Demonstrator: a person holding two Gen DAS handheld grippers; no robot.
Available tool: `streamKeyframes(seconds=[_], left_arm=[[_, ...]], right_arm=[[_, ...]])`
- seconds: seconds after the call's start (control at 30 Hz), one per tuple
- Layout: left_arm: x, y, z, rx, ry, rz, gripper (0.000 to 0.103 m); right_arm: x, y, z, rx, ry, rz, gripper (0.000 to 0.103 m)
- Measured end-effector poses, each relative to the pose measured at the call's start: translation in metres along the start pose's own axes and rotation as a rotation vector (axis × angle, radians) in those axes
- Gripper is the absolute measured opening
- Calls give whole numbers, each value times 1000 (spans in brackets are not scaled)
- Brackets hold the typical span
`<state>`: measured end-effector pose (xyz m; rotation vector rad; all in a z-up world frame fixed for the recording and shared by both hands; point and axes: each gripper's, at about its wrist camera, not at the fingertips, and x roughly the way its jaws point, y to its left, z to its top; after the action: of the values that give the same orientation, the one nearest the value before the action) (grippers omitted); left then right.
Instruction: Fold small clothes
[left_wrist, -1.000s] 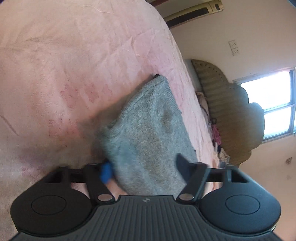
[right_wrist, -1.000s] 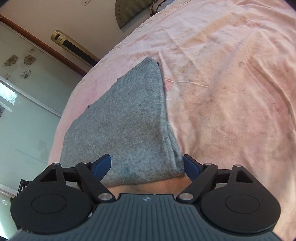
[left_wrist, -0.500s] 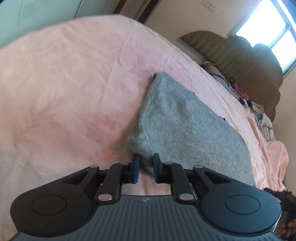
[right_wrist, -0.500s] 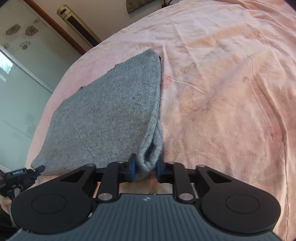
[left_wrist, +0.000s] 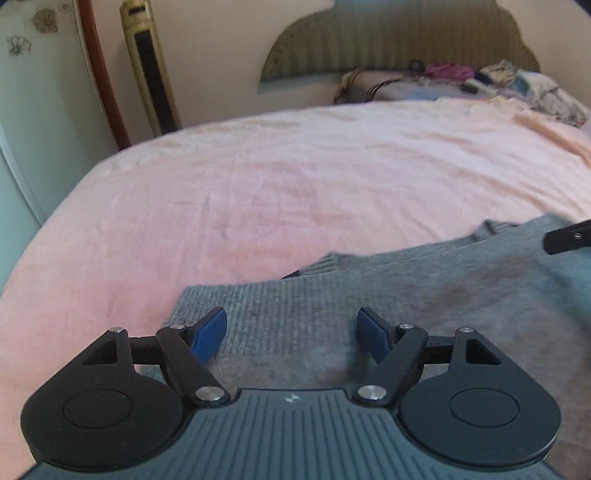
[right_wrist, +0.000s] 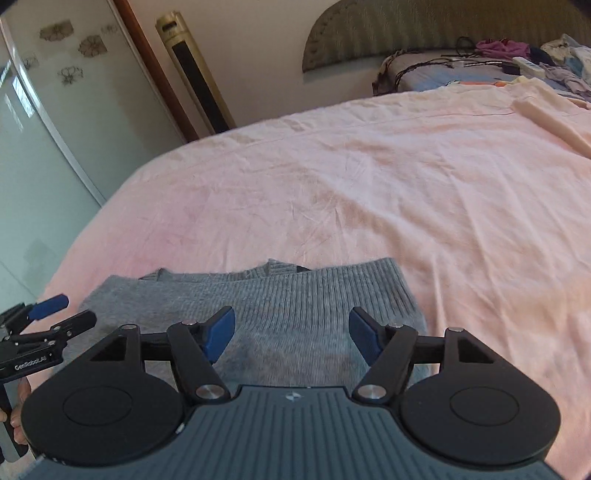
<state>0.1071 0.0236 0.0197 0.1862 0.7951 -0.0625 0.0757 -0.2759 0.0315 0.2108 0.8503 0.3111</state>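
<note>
Grey knit fills the lower middle of both views: a small folded sweater (right_wrist: 295, 317) lies flat on the bed, its ribbed hem (right_wrist: 325, 280) turned toward the upper part of the frame, and a second ribbed edge peeks out just behind it. The fold looks finished for this pass, which would explain why neither tool has hold of anything. The left tool (left_wrist: 291, 334) hangs just over the near left part of the garment with its blue pads spread wide and only knit between them. The right tool (right_wrist: 291, 334) is spread just as wide over the near right part, gripping nothing. Whether either touches the cloth I cannot tell.

A pink bedsheet (right_wrist: 369, 184), creased and faintly stained, covers the bed and takes up the centre of each frame. At the upper right sits a padded headboard (right_wrist: 406, 29), with cables and heaped clothes (right_wrist: 535, 55) below it. A gold tower fan (right_wrist: 195, 74) stands against the wall at upper left, beside a frosted glass door (right_wrist: 44, 110) with flower motifs.
</note>
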Motion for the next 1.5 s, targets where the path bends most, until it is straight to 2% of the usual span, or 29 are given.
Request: streamKeyframes(seconds=[0.07, 0.13, 0.2, 0.27, 0.33, 0.4, 0.43, 0.47, 0.5, 0.57, 0.6, 0.63, 0.7, 0.73, 0.77, 0.83, 0.93, 1.0, 1.1, 1.13, 1.23, 1.27, 1.33, 1.37, 1.43, 1.5], left_arm=[[15, 18, 0, -85, -6, -33, 84], [28, 31, -2, -131, -20, -39, 99], [32, 33, -2, -135, -34, -30, 102], [31, 32, -3, -134, -40, -22, 102], [29, 31, -3, -134, -42, -10, 102], [14, 26, -4, -130, -65, 62, 100], [3, 24, -8, -135, -81, 80, 100], [-12, 22, -13, -141, -99, 56, 100], [-28, 20, -19, -148, -116, 0, 100], [-47, 12, -32, -140, -134, -59, 100], [-48, 5, -36, -114, -120, -68, 100], [-45, 2, -40, -102, -99, -60, 100], [-28, 4, -48, -96, -55, -36, 103], [-25, 11, -51, -121, -79, -49, 103], [-22, 15, -48, -131, -75, -46, 103], [-20, 14, -44, -123, -71, -21, 103], [-35, 6, -45, -123, -60, 25, 101], [-62, 1, -54, -145, -78, -43, 101], [-81, -11, -72, -129, -63, -109, 101], [-78, -15, -80, -104, -44, -109, 102], [-72, -15, -94, -89, -105, -111, 103], [-72, -14, -91, -92, -95, -109, 103], [-80, -16, -87, -91, -64, -79, 101], [-87, -17, -86, -98, -58, -76, 101], [-106, -18, -96, -98, -69, -133, 101], [-117, -23, -110, -83, -63, -162, 101]], right_arm=[[25, 0, 4, -19, 36, -79, 70], [36, -1, 3, -53, 0, -113, 76], [44, 3, -2, -108, -32, -124, 93], [56, 17, -9, -187, -50, -181, 103], [55, 16, -8, -153, -72, -179, 103], [50, 11, -9, -146, -84, -154, 102], [44, 9, -10, -139, -87, -154, 99], [36, 8, -9, -121, -91, -172, 88], [25, 9, -11, -100, -96, -183, 83], [-3, 18, -22, -98, -144, -118, 86], [-13, 23, -28, -116, -159, -88, 95], [-19, 31, -36, -141, -163, -69, 99], [-14, 39, -48, -187, -103, -76, 99], [-4, 40, -55, -215, -63, -106, 99], [1, 38, -64, -244, -77, -123, 103], [3, 25, -69, -219, -137, -86, 103], [3, 28, -63, -210, -123, -110, 103], [-10, 39, -66, -187, -103, -147, 100], [-39, 54, -81, -203, -134, -84, 101], [-43, 58, -89, -213, -131, -72, 101], [-30, 63, -112, -298, -74, -115, 103], [-30, 63, -121, -345, -129, -108, 103], [-31, 57, -117, -325, -120, -88, 103], [-33, 59, -112, -326, -96, -106, 103], [-43, 64, -108, -297, -79, -135, 99], [-59, 69, -115, -294, -88, -81, 99]])
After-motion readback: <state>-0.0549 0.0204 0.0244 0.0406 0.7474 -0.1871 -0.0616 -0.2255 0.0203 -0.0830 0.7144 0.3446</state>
